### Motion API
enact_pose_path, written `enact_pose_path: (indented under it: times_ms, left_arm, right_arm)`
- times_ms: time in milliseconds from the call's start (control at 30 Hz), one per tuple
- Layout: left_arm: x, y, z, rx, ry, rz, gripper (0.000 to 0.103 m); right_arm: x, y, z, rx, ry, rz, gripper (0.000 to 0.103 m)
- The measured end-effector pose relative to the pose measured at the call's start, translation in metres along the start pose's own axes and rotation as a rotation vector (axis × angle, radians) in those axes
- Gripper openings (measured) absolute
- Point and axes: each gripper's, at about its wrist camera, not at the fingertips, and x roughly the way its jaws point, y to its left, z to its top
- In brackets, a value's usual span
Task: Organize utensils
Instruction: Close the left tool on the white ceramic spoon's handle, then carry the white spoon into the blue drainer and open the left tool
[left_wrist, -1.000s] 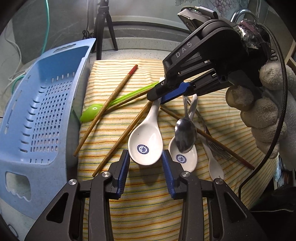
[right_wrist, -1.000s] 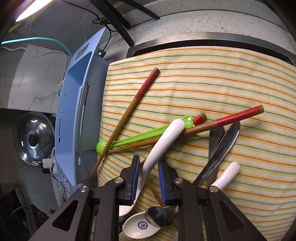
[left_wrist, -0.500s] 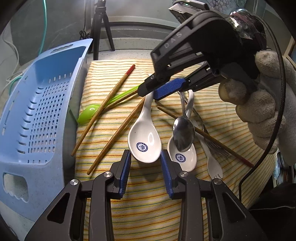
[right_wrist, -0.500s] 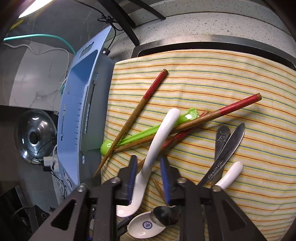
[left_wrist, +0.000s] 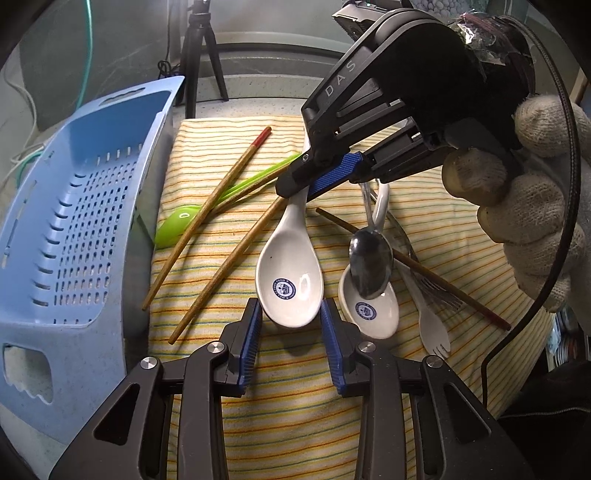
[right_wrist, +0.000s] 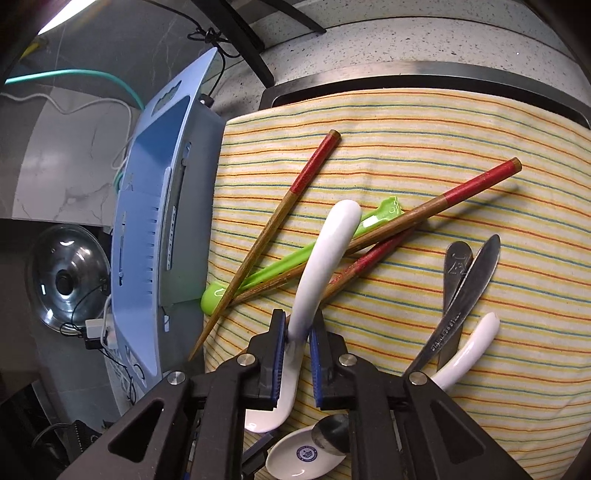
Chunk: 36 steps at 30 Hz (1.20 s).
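the blue perforated basket (left_wrist: 74, 236) stands along the left edge of the striped cloth (left_wrist: 295, 424), its open side facing the pile, with bare cloth in front of the left gripper and little free room elsewhere.

the right gripper (right_wrist: 298, 354) is closing on the handle of the larger white ceramic spoon (left_wrist: 291, 284); in the right wrist view the handle sits between its blue pads, the left pad against it, a thin gap on the other side. the gloved hand (left_wrist: 535, 206) carries it from the right.

the spoon's long axis runs from its bowl, nearest the left gripper (left_wrist: 291, 332), away toward the far end of the cloth, handle tip arching over the green plastic spoon (left_wrist: 177, 225) and 2 red-tipped chopsticks (right_wrist: 436, 206). the left gripper's jaws are partly open and empty, flanking the bowl without touching.

a lift likely has to rise clear of the chopsticks before swinging left to the basket. the second white spoon (left_wrist: 369, 310), with a steel spoon (left_wrist: 369, 262) resting in it, lies just right of the bowl.
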Motion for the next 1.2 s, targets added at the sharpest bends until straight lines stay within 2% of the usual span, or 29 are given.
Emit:
enact_pose_path:
  times_ms: [233,567,833,967,1200]
  left_arm:
    - [-0.027,-0.004,-0.004,-0.008,-0.05,-0.011,0.031]
    - [-0.063,0.015,0.0,-0.046,-0.134,0.042,0.031]
    - [-0.071,0.061,0.007,-0.106,-0.158,0.115,0.031]
    - [-0.071,0.088,0.006,-0.131,-0.147,0.159,0.031]
    - [-0.065,0.124,0.003,-0.17,-0.112,0.198,0.031]
  right_arm:
    - [-0.018,0.007,-0.008,0.002,-0.014,0.05,0.01]
    - [-0.029,0.056,0.001,-0.073,-0.037,0.099,0.01]
    - [-0.005,0.112,0.02,-0.168,-0.029,0.109,0.01]
    - [0.016,0.142,0.029,-0.211,-0.011,0.114,0.01]
    - [0.052,0.171,0.04,-0.25,0.024,0.116,0.01]
